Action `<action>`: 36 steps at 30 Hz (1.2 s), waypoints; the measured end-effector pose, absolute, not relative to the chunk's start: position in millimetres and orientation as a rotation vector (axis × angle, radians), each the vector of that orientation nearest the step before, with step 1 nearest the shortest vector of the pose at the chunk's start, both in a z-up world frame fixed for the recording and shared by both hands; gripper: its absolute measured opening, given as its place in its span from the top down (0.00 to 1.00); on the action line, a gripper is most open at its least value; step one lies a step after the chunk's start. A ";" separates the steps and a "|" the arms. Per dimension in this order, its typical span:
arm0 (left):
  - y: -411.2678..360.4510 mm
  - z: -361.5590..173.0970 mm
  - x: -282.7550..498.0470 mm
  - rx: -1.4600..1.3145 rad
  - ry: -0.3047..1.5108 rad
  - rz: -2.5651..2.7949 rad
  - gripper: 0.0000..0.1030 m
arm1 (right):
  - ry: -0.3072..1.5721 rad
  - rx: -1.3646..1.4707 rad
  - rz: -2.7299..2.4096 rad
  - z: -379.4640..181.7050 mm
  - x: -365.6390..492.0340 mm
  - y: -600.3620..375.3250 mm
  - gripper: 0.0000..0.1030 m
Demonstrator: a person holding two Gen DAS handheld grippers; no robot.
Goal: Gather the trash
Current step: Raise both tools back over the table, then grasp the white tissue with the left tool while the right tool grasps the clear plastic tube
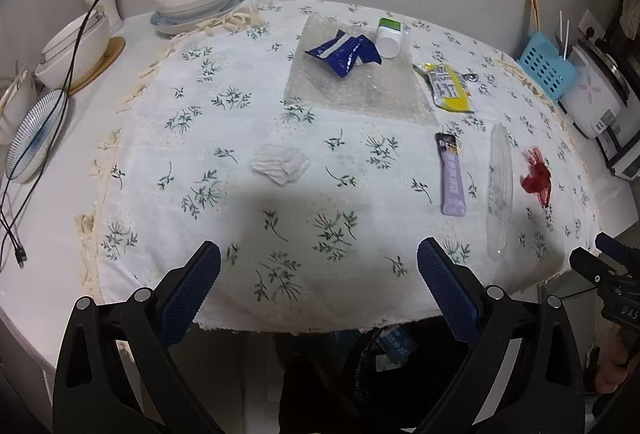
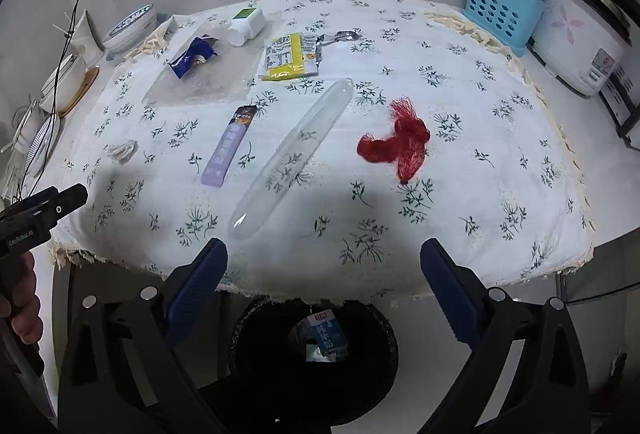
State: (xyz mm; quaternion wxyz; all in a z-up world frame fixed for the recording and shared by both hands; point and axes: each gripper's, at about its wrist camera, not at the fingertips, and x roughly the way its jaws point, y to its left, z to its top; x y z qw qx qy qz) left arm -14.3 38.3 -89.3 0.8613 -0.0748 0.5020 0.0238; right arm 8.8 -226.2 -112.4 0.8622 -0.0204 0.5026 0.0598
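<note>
Trash bin (image 2: pixel 312 354) sits below both tongs, under the cloth's frayed near edge. Left tongs (image 1: pixel 318 274) and right tongs (image 2: pixel 322 270) gape wide, empty. Ahead: bare cloth (image 2: pixel 460 193), then clear tube (image 2: pixel 292 157), red netting (image 2: pixel 396 145), purple wrapper (image 2: pixel 228 149), tissue (image 1: pixel 280 163).

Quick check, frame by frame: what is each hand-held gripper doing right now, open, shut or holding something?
Left hand-held gripper: open, holding nothing.
Right hand-held gripper: open, holding nothing.

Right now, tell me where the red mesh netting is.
The red mesh netting lies on the floral tablecloth, on the right side in both views, just right of the clear plastic tube and nearer the rice cooker.
</note>
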 end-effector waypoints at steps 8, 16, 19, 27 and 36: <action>86.8 -97.0 38.5 -0.162 1.090 0.077 0.07 | 1.080 -0.050 0.114 -117.3 52.7 -206.5 0.10; 103.7 -121.5 76.0 -0.144 1.165 0.055 0.11 | 1.138 -0.035 0.071 -130.4 96.4 -193.8 0.19; 104.9 -133.1 87.0 -0.123 1.197 0.048 0.13 | 1.168 -0.027 0.057 -137.2 110.4 -191.0 0.24; 99.6 -150.8 99.0 -0.095 1.264 0.018 0.22 | 1.242 0.018 0.034 -152.6 130.5 -189.8 0.35; 90.0 -152.1 95.3 -0.054 1.283 0.003 0.42 | 1.313 0.056 0.029 -172.4 136.8 -187.3 0.48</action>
